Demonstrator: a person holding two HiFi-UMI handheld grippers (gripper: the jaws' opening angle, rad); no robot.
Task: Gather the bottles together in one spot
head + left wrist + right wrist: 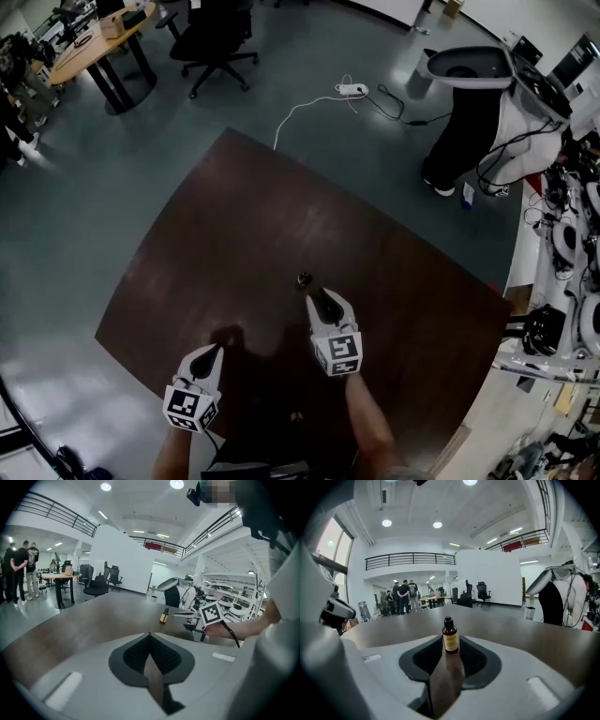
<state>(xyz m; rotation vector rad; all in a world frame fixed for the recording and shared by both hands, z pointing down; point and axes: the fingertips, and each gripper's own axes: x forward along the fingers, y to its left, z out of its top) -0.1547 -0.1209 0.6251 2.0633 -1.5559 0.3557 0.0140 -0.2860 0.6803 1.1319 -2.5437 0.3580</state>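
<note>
A single small amber bottle (304, 278) with a black cap stands upright on the dark brown table (234, 234). My right gripper (314, 295) rests right behind it with its jaws a little apart. In the right gripper view the bottle (450, 639) stands at the mouth of the right gripper (451, 654), and the pads do not press on it. My left gripper (217, 347) is off to the left, nearer the table's front edge, with its jaws closed to a point and empty. The left gripper view shows the left gripper (150, 634) and, farther off, the bottle (164, 616) beside the right gripper (183, 617).
Beyond the table's far corner, a power strip (352, 89) with its cable lies on the floor. An office chair (214, 42) and a desk (94, 47) stand at the back left. A white machine (469, 66) and equipment shelves (572, 244) line the right side. People (403, 595) stand far off.
</note>
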